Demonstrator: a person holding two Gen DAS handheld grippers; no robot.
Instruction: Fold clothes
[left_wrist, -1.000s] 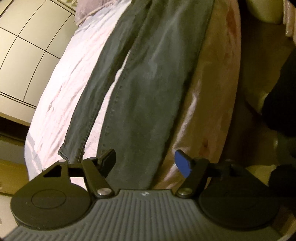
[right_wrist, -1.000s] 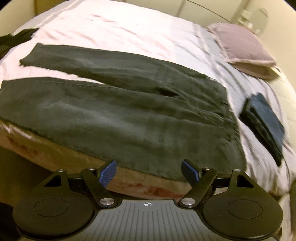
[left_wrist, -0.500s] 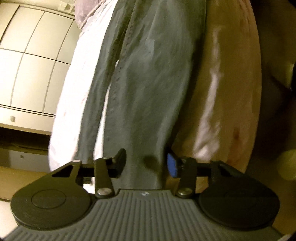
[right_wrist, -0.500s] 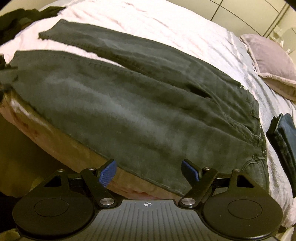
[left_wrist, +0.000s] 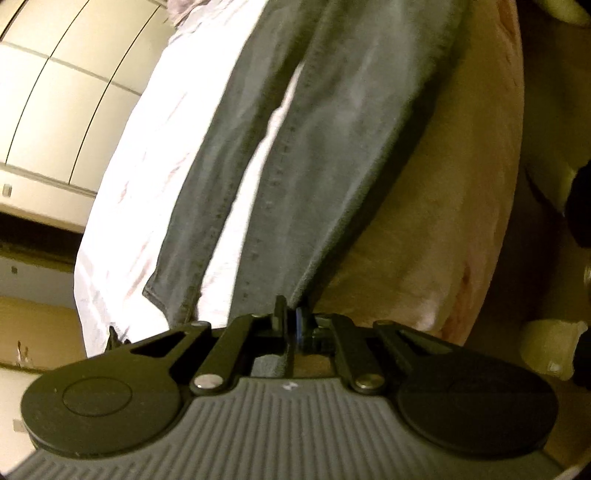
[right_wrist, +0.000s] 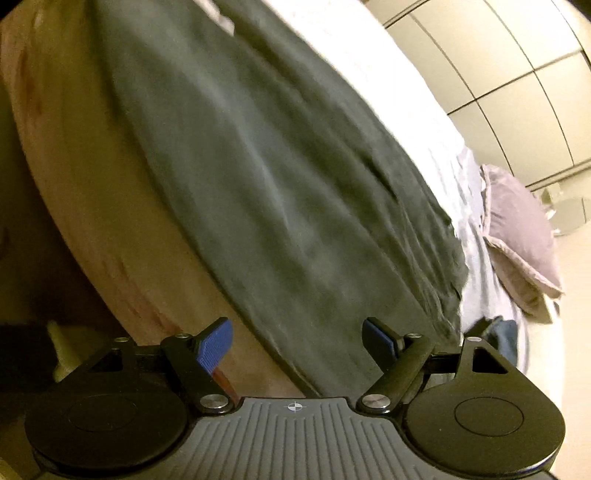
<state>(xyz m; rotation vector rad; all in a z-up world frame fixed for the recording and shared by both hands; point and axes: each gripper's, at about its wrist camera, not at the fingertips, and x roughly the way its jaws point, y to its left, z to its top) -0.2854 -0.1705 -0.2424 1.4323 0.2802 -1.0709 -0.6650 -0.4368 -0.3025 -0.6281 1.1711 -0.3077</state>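
A: What takes up most of the view?

B: The bed (right_wrist: 388, 74), under a pale pink sheet, with dark grey jeans (right_wrist: 258, 184) spread flat along its near edge. In the left wrist view both legs (left_wrist: 332, 129) run away from the camera, a strip of sheet showing between them.

A: And the left gripper (left_wrist: 290, 325)?

B: Its fingers are pinched together on the hem of the nearer trouser leg, denim caught between the pads.

A: The right gripper (right_wrist: 297, 341)?

B: Spread wide, holding nothing. It hovers at the mattress edge with the side seam of the jeans lying between its blue pads (right_wrist: 216, 345); I cannot tell whether either pad touches the cloth.

A: Anything smaller?

B: A mauve pillow (right_wrist: 517, 229) near the head of the bed, and a folded blue garment (right_wrist: 504, 338) beside the waistband. Pale panelled wardrobe doors (right_wrist: 498, 81) stand behind. No readable writing anywhere.
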